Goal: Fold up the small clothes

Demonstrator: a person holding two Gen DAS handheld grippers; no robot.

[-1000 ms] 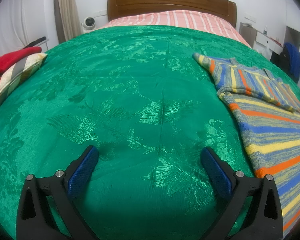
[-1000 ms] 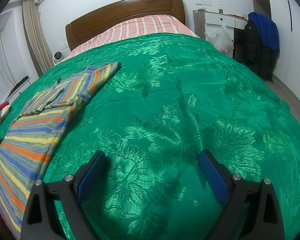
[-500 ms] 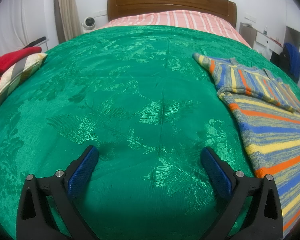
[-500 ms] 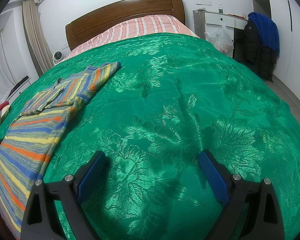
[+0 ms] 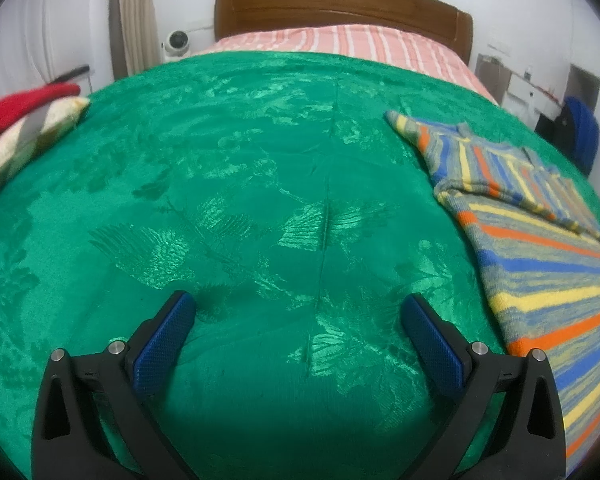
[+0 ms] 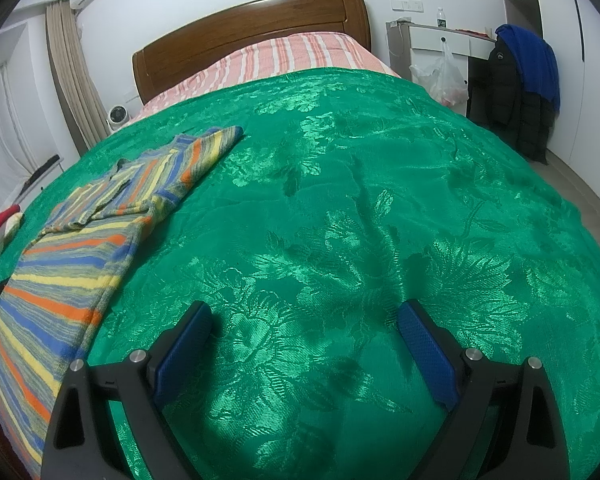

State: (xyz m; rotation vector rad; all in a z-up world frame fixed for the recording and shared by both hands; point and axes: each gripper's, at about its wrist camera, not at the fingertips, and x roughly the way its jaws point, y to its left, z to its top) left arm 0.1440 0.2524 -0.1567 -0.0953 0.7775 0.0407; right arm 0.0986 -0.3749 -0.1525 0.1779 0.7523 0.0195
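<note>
Left gripper (image 5: 298,308) is sitting at the bottom of the left wrist view, blue-padded fingers (image 5: 162,344) spread wide and released, gripping nothing, only green bedspread (image 5: 260,208) showing between them. Right gripper (image 6: 304,316) is doing the same at the bottom of the right wrist view: fingers (image 6: 428,352) parted, empty, hovering over the patterned spread.

Striped sweater (image 5: 540,264) is lying flat on the bedspread, running up the right edge of the left wrist frame, one sleeve pointing toward upper centre. In the right wrist view the same sweater (image 6: 72,264) is occupying the left side of the frame, hem toward the lower left corner, sleeve tip reaching toward upper centre. It is lying apart from both grippers, just beside the left gripper's right finger in the left view.

Farther off, a folded red and checked cloth pile (image 5: 16,120) is resting at the left edge of the left wrist frame. Beyond the green spread, a pink striped sheet (image 6: 284,56) is showing below the wooden headboard (image 6: 252,28). At upper right of the right wrist frame, a white desk (image 6: 440,40) is standing with a plastic bag (image 6: 440,76) hanging from it, and a dark jacket with blue garment (image 6: 528,76) is draped beside it. Curtain (image 6: 72,76) is hanging at upper left.
</note>
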